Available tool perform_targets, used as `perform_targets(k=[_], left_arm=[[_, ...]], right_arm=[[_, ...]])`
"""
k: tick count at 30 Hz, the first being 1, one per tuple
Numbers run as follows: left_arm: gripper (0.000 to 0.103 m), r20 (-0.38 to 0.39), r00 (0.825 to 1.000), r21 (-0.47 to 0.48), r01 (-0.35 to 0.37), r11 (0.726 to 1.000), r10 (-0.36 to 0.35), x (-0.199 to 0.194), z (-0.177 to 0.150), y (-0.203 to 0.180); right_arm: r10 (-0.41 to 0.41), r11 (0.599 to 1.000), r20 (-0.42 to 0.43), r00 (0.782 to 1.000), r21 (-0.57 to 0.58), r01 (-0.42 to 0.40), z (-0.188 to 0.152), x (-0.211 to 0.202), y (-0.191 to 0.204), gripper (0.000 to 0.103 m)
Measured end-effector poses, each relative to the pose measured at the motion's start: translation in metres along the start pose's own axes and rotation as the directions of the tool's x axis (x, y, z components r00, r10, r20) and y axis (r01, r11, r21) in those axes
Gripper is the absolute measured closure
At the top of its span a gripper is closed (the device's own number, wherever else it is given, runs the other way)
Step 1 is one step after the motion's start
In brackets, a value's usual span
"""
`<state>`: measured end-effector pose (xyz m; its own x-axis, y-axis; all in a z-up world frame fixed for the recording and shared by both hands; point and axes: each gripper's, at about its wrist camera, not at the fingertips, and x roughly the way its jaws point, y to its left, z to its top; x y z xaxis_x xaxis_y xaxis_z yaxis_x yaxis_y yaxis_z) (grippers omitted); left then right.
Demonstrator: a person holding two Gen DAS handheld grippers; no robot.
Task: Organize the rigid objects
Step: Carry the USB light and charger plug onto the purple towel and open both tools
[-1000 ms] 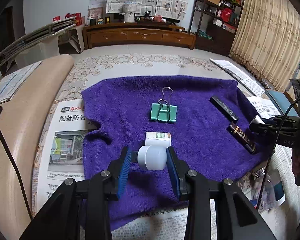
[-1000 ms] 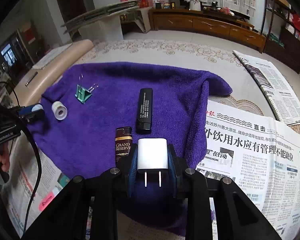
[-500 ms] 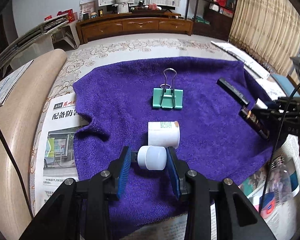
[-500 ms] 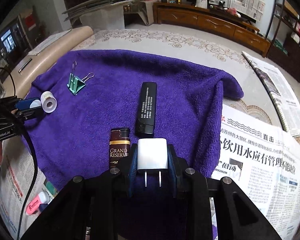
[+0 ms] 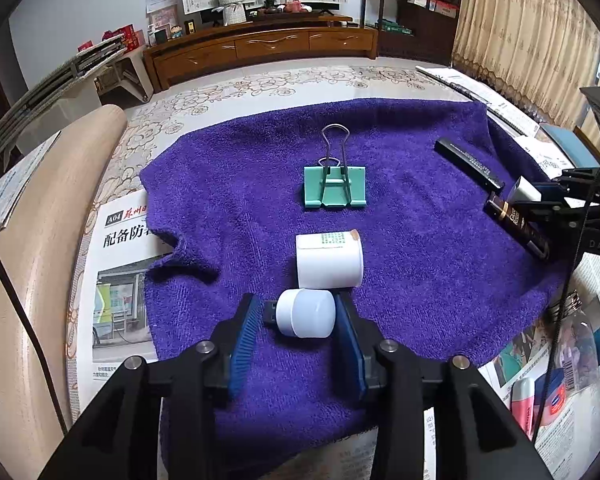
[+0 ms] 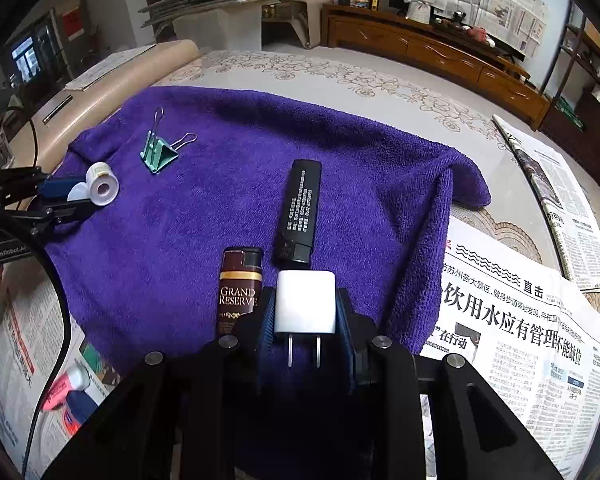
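On a purple towel [image 5: 400, 220] lie a green binder clip [image 5: 334, 188], a white bottle [image 5: 328, 260] on its side, a black lighter [image 6: 300, 212] and a brown Grand Reserve lighter [image 6: 240, 288]. My left gripper [image 5: 300, 320] is shut on a small white cylinder [image 5: 306, 318], low over the towel just in front of the white bottle. My right gripper [image 6: 305, 312] is shut on a white plug adapter [image 6: 305, 302], prongs toward the camera, right behind the two lighters. Each gripper shows in the other's view, the left [image 6: 66, 200] and the right [image 5: 540, 196].
Newspapers [image 6: 520, 320] lie around the towel on a patterned carpet. A beige cushion edge [image 5: 32, 260] runs along the left. A pink tube [image 5: 522, 404] lies on the paper near the towel's front right corner. A wooden cabinet [image 5: 260, 46] stands far behind.
The left gripper has moved forward with the white cylinder, up to the white bottle. The right gripper has moved forward with the adapter, close behind the two lighters.
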<state>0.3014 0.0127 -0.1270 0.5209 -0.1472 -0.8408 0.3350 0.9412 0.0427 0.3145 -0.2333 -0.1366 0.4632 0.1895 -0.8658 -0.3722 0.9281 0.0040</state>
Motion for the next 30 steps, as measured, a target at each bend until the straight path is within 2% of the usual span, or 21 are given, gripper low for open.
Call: perform_targets(k=[4, 6, 9, 12, 13, 14, 15, 16, 17, 18, 21, 26, 30], left_arm=[[0.056, -0.007, 0.999, 0.039, -0.033, 0.999, 0.034, -0.001, 0.0, -0.004], [0.054, -0.015, 0.999, 0.045, -0.038, 0.998, 0.039, -0.003, 0.001, -0.004], [0.05, -0.029, 0.999, 0.038, -0.014, 0.999, 0.015, -0.004, 0.002, -0.002], [0.036, -0.026, 0.999, 0.025, 0.02, 0.999, -0.02, -0.01, 0.001, -0.003], [0.025, -0.02, 1.0, 0.023, 0.024, 0.999, -0.024, -0.013, 0.0, -0.005], [0.016, -0.004, 1.0, 0.025, -0.003, 1.0, 0.003, -0.02, -0.002, -0.008], [0.014, 0.01, 1.0, 0.033, -0.01, 0.999, 0.009, -0.024, -0.003, -0.01], [0.006, 0.033, 0.999, 0.05, -0.04, 0.998, 0.039, -0.033, -0.006, -0.014], [0.001, 0.047, 0.997, 0.057, -0.058, 0.997, 0.055, -0.039, -0.008, -0.016], [0.0, 0.063, 0.996, 0.053, -0.064, 0.997, 0.061, -0.045, -0.011, -0.017], [0.0, 0.086, 0.996, -0.012, -0.016, 1.0, 0.017, -0.069, -0.023, -0.016], [0.0, 0.093, 0.993, -0.096, 0.086, 0.992, -0.077, -0.094, -0.048, -0.026], [0.0, 0.079, 0.984, -0.095, 0.166, 0.981, -0.159, -0.091, -0.068, -0.048]], right_arm=[[0.005, 1.0, -0.003, 1.0, -0.007, -0.005, -0.001, -0.004, 0.0, 0.068], [-0.003, 1.0, 0.006, 1.0, -0.009, 0.003, -0.002, -0.009, 0.001, 0.056], [0.008, 1.0, 0.032, 0.999, 0.005, -0.008, -0.003, -0.018, -0.001, 0.049], [-0.004, 0.999, 0.062, 0.998, 0.034, 0.002, -0.004, -0.033, -0.005, 0.044], [-0.001, 0.999, 0.07, 0.998, 0.04, -0.002, -0.005, -0.038, -0.005, 0.043], [0.003, 0.999, 0.082, 0.997, 0.052, -0.007, -0.006, -0.044, -0.006, 0.04], [0.0, 0.998, 0.094, 0.996, 0.067, -0.006, -0.008, -0.052, -0.007, 0.033], [-0.004, 0.997, 0.11, 0.994, 0.083, -0.005, -0.011, -0.06, -0.007, 0.023], [-0.004, 0.996, 0.124, 0.992, 0.093, -0.007, -0.014, -0.067, -0.007, 0.018], [-0.003, 0.995, 0.136, 0.991, 0.101, -0.01, -0.016, -0.073, -0.007, 0.01], [-0.01, 0.99, 0.168, 0.986, 0.142, -0.014, -0.03, -0.097, -0.005, 0.0], [-0.043, 0.977, 0.17, 0.984, 0.214, 0.005, -0.06, -0.121, 0.0, 0.0], [-0.055, 0.962, 0.163, 0.985, 0.272, 0.009, -0.091, -0.13, 0.005, 0.0]])
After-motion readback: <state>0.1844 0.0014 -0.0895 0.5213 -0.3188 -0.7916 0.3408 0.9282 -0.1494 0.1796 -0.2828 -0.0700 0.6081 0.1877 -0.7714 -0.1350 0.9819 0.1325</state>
